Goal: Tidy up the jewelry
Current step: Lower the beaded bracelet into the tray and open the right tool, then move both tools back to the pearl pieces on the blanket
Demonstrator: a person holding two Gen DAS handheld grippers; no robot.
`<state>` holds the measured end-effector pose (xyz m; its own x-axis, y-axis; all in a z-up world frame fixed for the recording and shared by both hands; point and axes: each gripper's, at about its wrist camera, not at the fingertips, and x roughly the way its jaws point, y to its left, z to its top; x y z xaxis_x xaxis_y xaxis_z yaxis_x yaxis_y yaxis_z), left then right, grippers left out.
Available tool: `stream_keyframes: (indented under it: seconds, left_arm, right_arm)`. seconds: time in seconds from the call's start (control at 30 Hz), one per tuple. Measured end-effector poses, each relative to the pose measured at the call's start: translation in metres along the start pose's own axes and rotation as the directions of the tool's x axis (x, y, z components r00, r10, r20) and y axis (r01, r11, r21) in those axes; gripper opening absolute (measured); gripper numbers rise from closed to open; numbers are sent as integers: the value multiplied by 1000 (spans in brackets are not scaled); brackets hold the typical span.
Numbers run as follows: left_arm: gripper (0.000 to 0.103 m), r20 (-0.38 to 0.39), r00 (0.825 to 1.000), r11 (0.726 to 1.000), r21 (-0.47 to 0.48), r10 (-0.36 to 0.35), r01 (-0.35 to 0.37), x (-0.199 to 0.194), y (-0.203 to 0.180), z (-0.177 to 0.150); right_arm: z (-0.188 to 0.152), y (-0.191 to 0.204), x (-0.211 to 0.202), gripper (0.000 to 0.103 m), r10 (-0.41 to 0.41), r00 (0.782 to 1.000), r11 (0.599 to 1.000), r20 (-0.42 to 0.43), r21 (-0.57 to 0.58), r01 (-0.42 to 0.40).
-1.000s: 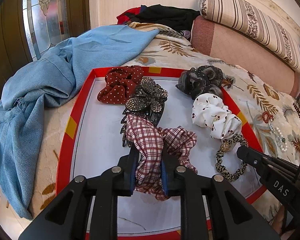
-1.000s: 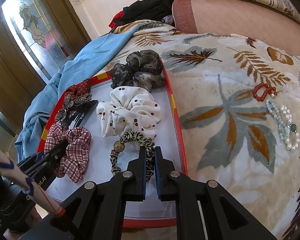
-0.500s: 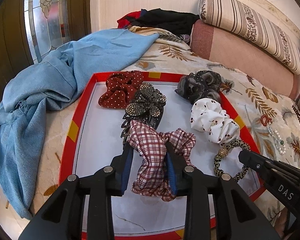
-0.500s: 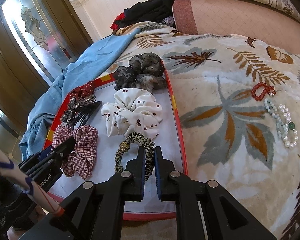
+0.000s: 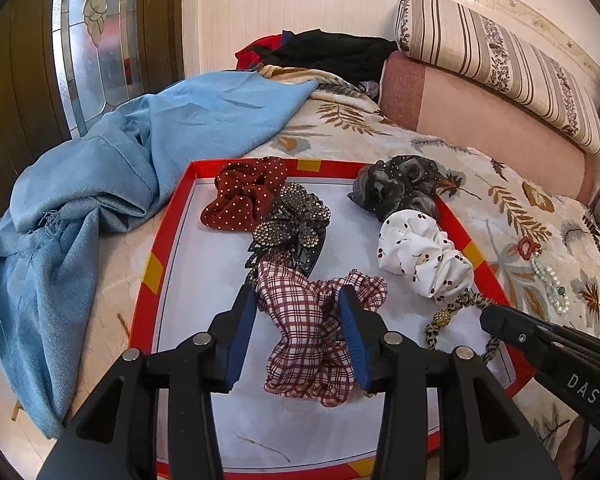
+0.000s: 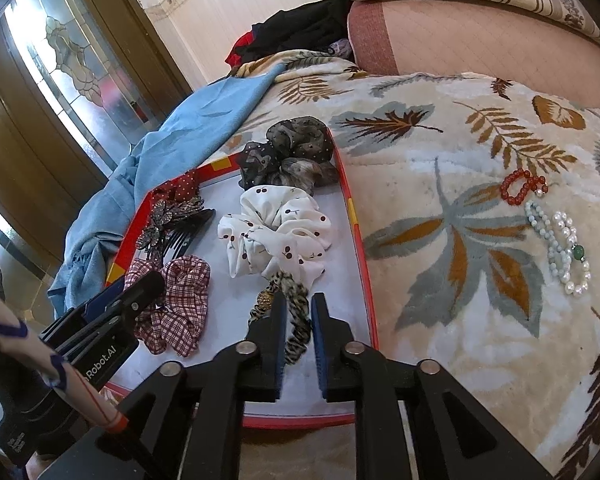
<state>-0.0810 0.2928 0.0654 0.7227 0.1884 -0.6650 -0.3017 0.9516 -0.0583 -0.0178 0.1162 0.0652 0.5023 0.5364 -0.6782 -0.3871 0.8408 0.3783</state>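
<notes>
A red-rimmed white tray (image 5: 168, 236) lies on the bed with several hair pieces in it. My left gripper (image 5: 298, 320) is open, its pads either side of the plaid scrunchie (image 5: 312, 344), which lies on the tray. My right gripper (image 6: 298, 320) has its jaws slightly apart around the leopard-print hair tie (image 6: 296, 332), also on the tray. A white cherry scrunchie (image 6: 276, 236), a grey scrunchie (image 6: 288, 156), a red dotted scrunchie (image 5: 244, 196) and a rhinestone butterfly comb (image 5: 296, 224) lie in the tray too. A red bead bracelet (image 6: 518, 188) and pearl bracelets (image 6: 564, 252) lie on the bedspread to the right.
A blue cloth (image 5: 120, 168) is heaped left of the tray. Dark clothes (image 5: 328, 52) lie at the far end of the bed. A pink bolster (image 5: 480, 120) and a striped pillow (image 5: 500, 60) run along the right. A glass door (image 5: 88, 40) stands at left.
My left gripper has opened and let go of the plaid scrunchie, which now rests on the tray. My right gripper's jaws have opened a little around the leopard hair tie.
</notes>
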Motion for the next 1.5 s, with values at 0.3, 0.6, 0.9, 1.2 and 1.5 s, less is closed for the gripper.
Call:
stream_keyframes:
  seconds: [0.3, 0.6, 0.9, 1.2, 1.5]
  left_arm:
    - [50, 38, 999, 1000, 1, -3, 3, -7, -1, 2]
    - [53, 91, 996, 1000, 3, -14, 14, -17, -7, 5]
    - [54, 114, 993, 1000, 11, -11, 10, -20, -13, 5]
    - [56, 148, 989, 998, 57, -23, 14, -26, -29, 3]
    - [58, 190, 980, 990, 133, -67, 42, -40, -56, -4]
  right_arm:
    - [1, 0, -8, 20, 12, 1000, 1000, 15, 7, -13]
    - [0, -1, -17, 20, 26, 999, 999, 25, 24, -27]
    - [-4, -11, -23, 20, 39, 999, 998, 27, 54, -41]
    - [-5, -29, -42, 20, 46, 998, 995, 49, 84, -50]
    - [-14, -103, -80, 20, -1, 997, 986, 72, 165, -10]
